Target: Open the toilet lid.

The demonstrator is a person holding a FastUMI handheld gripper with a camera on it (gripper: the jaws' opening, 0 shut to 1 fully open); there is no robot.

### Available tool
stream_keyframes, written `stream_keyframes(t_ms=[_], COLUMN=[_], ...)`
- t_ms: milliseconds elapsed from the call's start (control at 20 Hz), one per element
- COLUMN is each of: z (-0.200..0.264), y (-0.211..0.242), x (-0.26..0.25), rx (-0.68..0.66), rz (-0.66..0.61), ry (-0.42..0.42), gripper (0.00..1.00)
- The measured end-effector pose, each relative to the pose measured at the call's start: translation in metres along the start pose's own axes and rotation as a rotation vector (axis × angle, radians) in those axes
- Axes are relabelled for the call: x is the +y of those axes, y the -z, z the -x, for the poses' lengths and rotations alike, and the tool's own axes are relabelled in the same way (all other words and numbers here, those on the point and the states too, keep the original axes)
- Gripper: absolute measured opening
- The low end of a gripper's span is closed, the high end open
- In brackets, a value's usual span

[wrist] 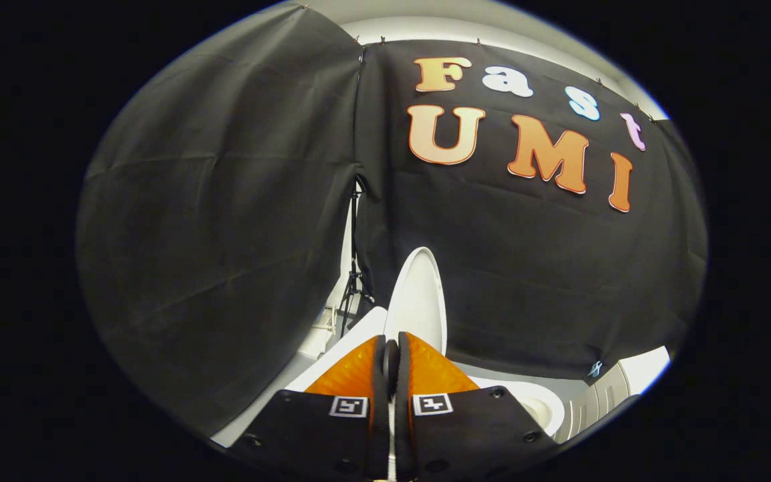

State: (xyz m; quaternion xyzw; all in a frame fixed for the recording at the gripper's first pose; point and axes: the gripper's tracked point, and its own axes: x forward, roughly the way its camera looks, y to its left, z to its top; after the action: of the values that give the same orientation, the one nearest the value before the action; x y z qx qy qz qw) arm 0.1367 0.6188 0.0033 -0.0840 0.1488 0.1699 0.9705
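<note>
The white toilet lid stands raised, nearly upright, against the black cloth wall. Its lower edge runs down into the narrow gap between my orange fingers. My gripper is closed tight on that edge, one finger on each side of the lid. The open toilet bowl's rim shows just right of the fingers, below the lid. The lid's lowest part and its hinge are hidden behind the fingers.
A flat white surface of the toilet lies left of the fingers. A black tripod stand rises in the gap between the cloth panels. A white ribbed unit stands beyond the bowl to the right.
</note>
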Motion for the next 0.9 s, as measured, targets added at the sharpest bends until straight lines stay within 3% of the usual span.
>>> stream_keyframes(t_ms=[50,300,450,600,900], z=[0.000,0.006,0.022,0.044,0.081], y=[0.002,0.021,-0.011,-0.052,-0.095], x=[0.001,0.005,-0.009,-0.032,-0.138], rx=[0.003,0.011,-0.093,-0.189,-0.265], rz=[-0.003,-0.015,-0.062,-0.121,-0.235], ry=[-0.016,-0.092,-0.102,-0.132,-0.103], gripper=[0.14,0.57,0.81,0.83,0.84])
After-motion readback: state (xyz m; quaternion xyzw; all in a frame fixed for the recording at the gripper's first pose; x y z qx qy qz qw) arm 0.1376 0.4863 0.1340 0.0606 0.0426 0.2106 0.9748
